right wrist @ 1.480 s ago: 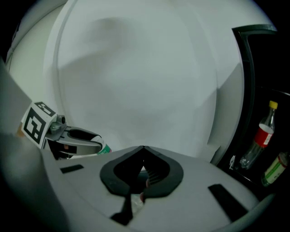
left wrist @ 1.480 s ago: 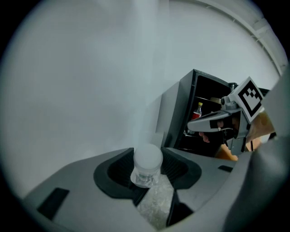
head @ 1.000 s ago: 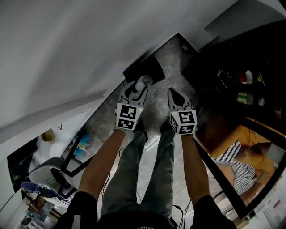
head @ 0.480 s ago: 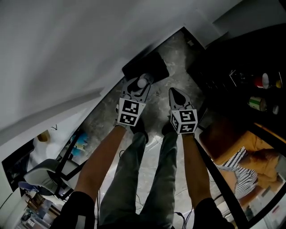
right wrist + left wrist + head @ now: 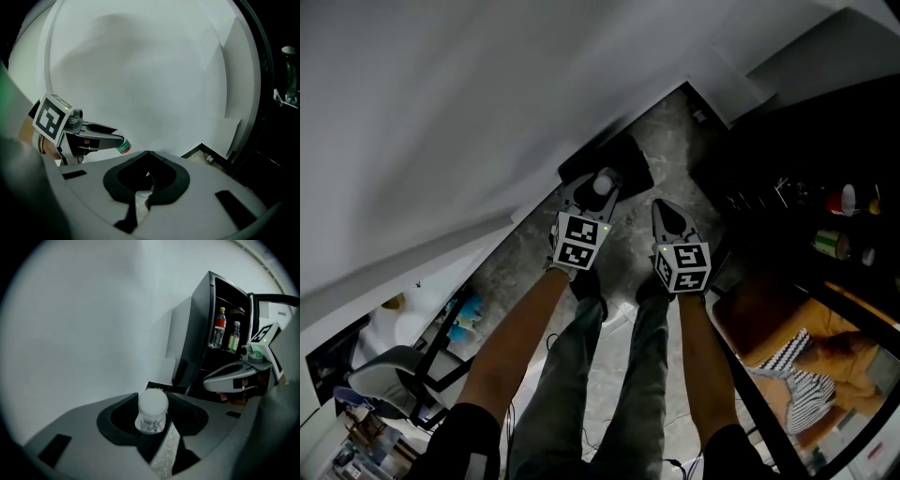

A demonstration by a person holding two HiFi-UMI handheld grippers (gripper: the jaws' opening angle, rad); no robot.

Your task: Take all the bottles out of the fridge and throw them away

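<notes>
One white-capped bottle (image 5: 152, 405) clamped in the left gripper (image 5: 597, 187), perhaps above a black bin (image 5: 628, 154); right gripper (image 5: 148, 180) alongside, jaws together.

Held bottle (image 5: 152, 409) mostly behind jaws

My right gripper (image 5: 147, 164) has its jaws pressed together with nothing between them, against a white wall (image 5: 140, 70). At left my left gripper (image 5: 110, 138) has a green-labelled bottle (image 5: 123, 147) sticking out of its jaws. At far right a clear bottle (image 5: 290, 77) stands in the dark fridge (image 5: 276, 140).
</notes>
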